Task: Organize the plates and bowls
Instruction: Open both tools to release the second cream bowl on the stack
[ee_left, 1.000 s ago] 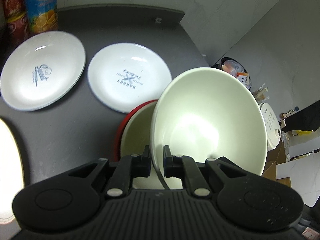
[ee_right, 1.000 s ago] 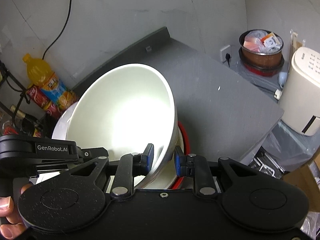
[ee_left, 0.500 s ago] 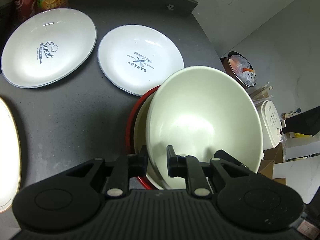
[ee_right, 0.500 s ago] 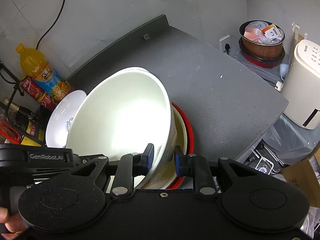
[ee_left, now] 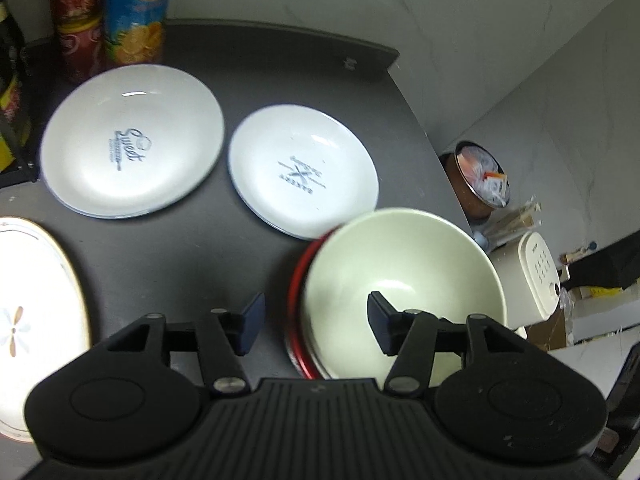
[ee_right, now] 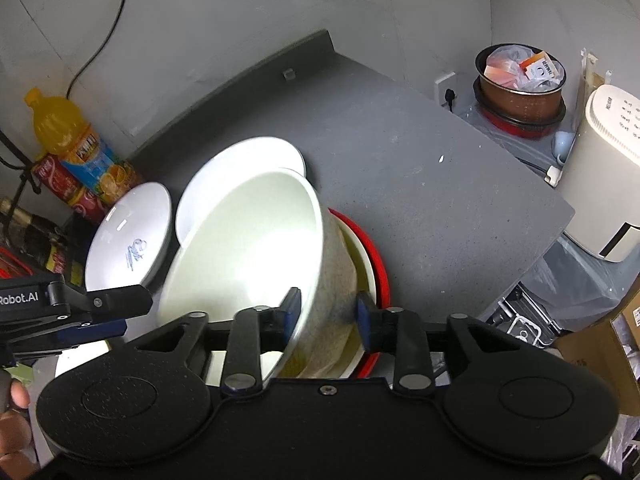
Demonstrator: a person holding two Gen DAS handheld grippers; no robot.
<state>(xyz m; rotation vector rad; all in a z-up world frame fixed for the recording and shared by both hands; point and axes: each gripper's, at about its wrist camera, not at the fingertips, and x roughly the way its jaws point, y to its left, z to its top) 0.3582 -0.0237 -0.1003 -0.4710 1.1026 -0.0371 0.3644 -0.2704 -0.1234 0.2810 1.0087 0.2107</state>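
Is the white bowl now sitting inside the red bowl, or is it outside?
Inside. The white bowl sits nested in the red bowl, whose rim shows around it.

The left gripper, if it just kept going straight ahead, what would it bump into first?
Most likely the cream bowl. The left gripper is open, and the bowl's near rim sits right between its fingers, nested in the red-rimmed bowl. Depth is hard to judge in this fisheye view, so it might pass just above the rim.

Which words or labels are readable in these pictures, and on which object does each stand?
"Sweet": left white plate; smaller line beside it blurred.
"BAKERY", barely legible: second plate; script above unreadable.
"Robot.AI", start cut off: left gripper.
Juice bottle, cans, white appliance: print unreadable.
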